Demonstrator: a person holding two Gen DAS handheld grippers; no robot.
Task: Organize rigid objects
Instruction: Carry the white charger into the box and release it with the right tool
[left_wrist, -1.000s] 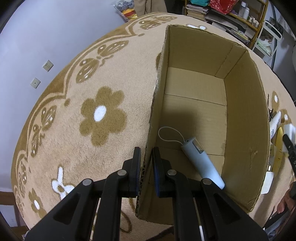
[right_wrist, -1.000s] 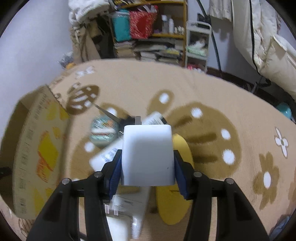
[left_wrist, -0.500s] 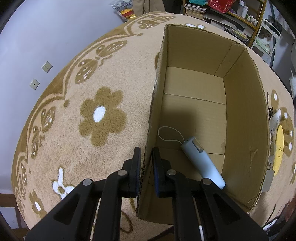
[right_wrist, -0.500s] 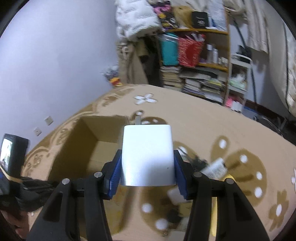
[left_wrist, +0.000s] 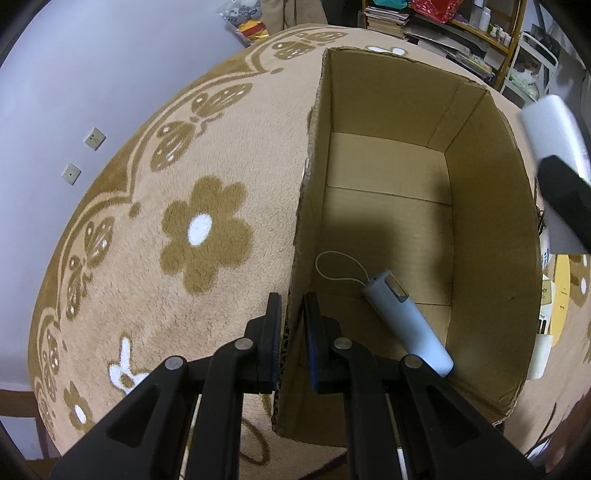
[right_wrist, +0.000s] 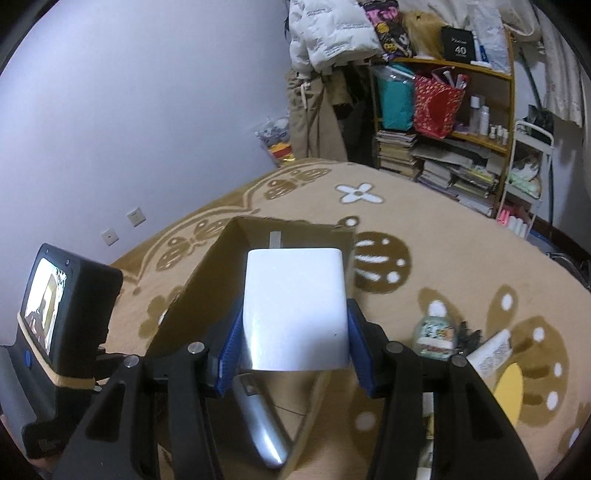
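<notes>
From my left wrist view the carpet (left_wrist: 147, 221) fills most of the frame, its right side cut off behind the cardboard box (left_wrist: 487, 229). I count one box, open-topped, standing on the carpet. My left claw (left_wrist: 291, 332) is clenched on the box's near-left wall, one finger outside, one inside. Inside lies one pale blue cylinder (left_wrist: 406, 321) on the box floor, its long axis running from the near right corner toward the middle, corded end pointing away from me; in the right wrist view my claw hides much of it. My right claw (right_wrist: 293, 325) grips one white block (right_wrist: 295, 306) by its sides, held above the box's opening, its metal prong end pointing away from me. On the carpet right of the box I make out a small round tin (right_wrist: 436, 332) and a blurred yellow item (right_wrist: 509, 387); other pieces there are too smeared to count.
</notes>
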